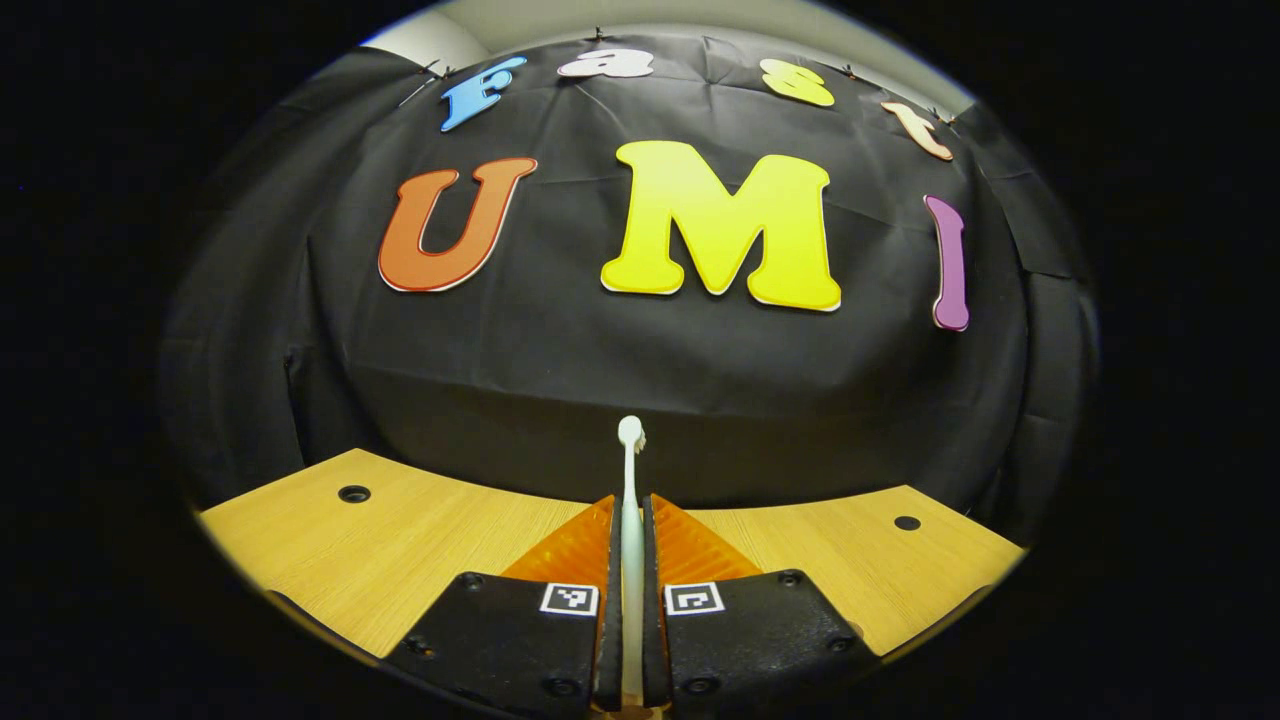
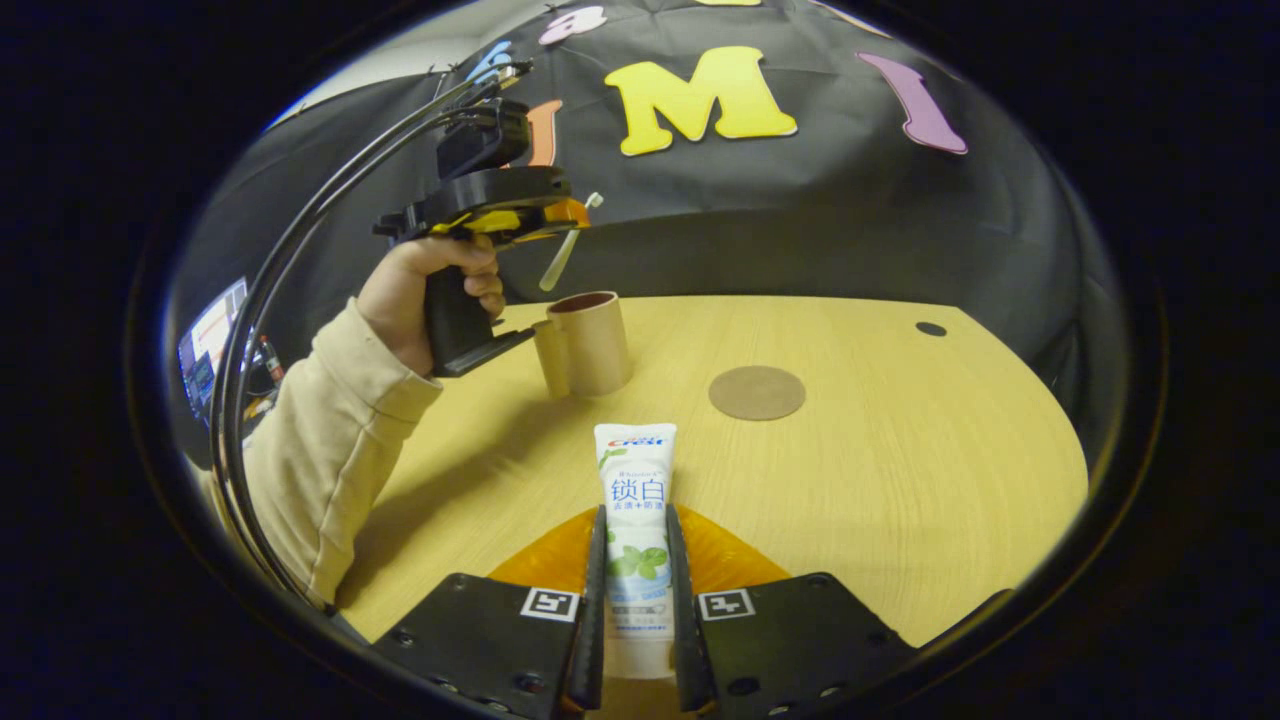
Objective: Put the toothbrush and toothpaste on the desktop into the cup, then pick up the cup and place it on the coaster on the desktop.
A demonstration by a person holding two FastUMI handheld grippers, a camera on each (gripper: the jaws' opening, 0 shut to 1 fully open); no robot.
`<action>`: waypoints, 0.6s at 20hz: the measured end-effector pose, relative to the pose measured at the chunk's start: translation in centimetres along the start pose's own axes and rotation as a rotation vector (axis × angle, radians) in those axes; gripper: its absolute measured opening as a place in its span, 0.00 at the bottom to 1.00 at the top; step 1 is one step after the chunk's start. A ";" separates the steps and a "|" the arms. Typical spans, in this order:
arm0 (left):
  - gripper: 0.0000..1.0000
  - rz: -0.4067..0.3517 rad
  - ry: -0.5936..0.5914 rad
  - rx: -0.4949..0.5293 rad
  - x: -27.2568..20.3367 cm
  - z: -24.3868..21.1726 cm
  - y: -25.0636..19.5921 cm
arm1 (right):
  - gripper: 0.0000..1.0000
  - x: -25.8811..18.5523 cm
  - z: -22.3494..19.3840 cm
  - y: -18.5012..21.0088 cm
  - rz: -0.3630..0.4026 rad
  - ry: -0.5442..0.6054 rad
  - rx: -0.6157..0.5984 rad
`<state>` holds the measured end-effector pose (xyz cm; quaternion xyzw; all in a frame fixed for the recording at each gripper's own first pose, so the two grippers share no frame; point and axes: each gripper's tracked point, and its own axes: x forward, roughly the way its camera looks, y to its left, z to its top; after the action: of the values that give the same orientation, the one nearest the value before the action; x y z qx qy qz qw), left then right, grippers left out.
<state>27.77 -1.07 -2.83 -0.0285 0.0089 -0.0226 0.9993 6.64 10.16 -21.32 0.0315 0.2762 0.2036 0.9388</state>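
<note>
Left gripper [image 1: 631, 530]: both fingers pressed on the handle of the white toothbrush [image 1: 630, 470], which stands straight out between them with its bristled head at the far end, above the wooden desktop [image 1: 400, 560]. Square black-and-white marker tags sit on each finger base. Two small dark holes [image 1: 354, 493] show in the desktop, one near each far corner. Right gripper [image 2: 636, 560]: fingers clamped on both sides of the toothpaste [image 2: 636, 510], a white tube with a red-and-blue brand logo at its far end, large blue characters under it, a green leaf graphic lower down and fine print too small to make out. In the right gripper view the left gripper [image 2: 545, 215] is seen farther off, held aloft by a hand [image 2: 435, 290] in a cream sleeve [image 2: 320, 440], with cables running from its back; the toothbrush [image 2: 565, 250] slants down from it, its lower end just above the cup's rim. The cup [image 2: 588, 342], tan with a handle on its left side, stands upright on the desktop [image 2: 900, 480]. The round brown coaster [image 2: 757, 392] lies flat to the cup's right, apart from it and bare. A lit screen [image 2: 205, 350] sits at the left edge, behind the sleeve.
</note>
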 end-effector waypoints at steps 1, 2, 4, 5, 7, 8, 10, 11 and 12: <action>0.11 0.000 0.010 0.003 0.0 -0.4 -0.1 | 0.29 0.0 0.0 -0.1 -0.003 0.000 0.001; 0.11 0.003 0.019 0.009 0.2 -0.6 -0.1 | 0.29 0.0 -0.1 -0.1 -0.004 -0.002 0.003; 0.11 0.019 0.017 0.006 0.2 -0.6 0.2 | 0.29 0.0 0.0 -0.1 -0.005 -0.008 0.004; 0.12 0.017 0.010 -0.001 0.3 -0.4 0.1 | 0.29 0.1 0.0 -0.1 -0.007 -0.008 0.004; 0.12 0.020 0.007 0.003 0.2 -0.4 0.0 | 0.30 0.2 -0.2 -0.1 -0.004 -0.004 0.007; 0.12 0.017 0.013 0.004 0.2 -0.6 0.0 | 0.29 0.3 -0.3 -0.1 -0.008 0.000 0.007; 0.12 0.013 0.023 -0.006 0.1 -0.8 -0.2 | 0.29 0.3 -0.3 -0.3 -0.013 0.000 0.013; 0.12 0.010 0.029 -0.010 0.0 -0.9 -0.3 | 0.29 0.3 -0.3 -0.3 -0.016 -0.003 0.015; 0.12 0.004 0.040 -0.009 0.0 -1.1 -0.5 | 0.29 0.2 -0.2 -0.3 -0.021 -0.008 0.014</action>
<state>27.73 -1.68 -3.94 -0.0324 0.0293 -0.0209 0.9988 6.81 9.92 -21.63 0.0362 0.2740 0.1918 0.9417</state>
